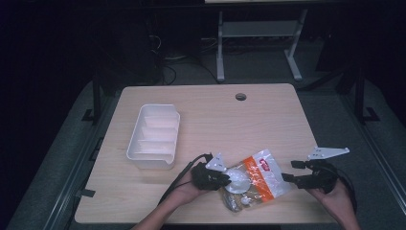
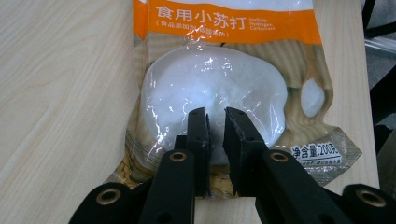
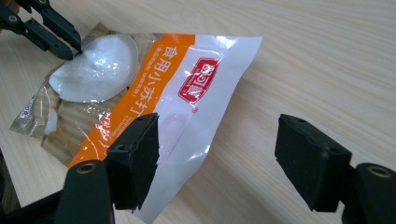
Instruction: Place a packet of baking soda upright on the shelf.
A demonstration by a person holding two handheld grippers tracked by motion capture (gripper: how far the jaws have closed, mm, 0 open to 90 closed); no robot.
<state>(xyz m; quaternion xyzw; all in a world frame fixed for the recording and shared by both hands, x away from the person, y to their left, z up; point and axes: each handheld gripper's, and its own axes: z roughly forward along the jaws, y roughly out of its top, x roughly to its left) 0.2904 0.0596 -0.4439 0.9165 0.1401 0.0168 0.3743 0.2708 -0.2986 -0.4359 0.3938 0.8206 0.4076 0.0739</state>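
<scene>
High view: dim, grainy; room behind the table (image 1: 210, 120) near black, tabletop lit from above. Gripper views: brighter, sharp on the bag (image 2: 219, 88), with white glare on its plastic. Near jaws slightly soft; shadows faint.

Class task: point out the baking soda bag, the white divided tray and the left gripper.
baking soda bag (image 2: 233, 28): left gripper view, orange band.
white divided tray (image 1: 135, 138): high view, left rim.
left gripper (image 2: 216, 116): left gripper view, between the fingertips.
</scene>
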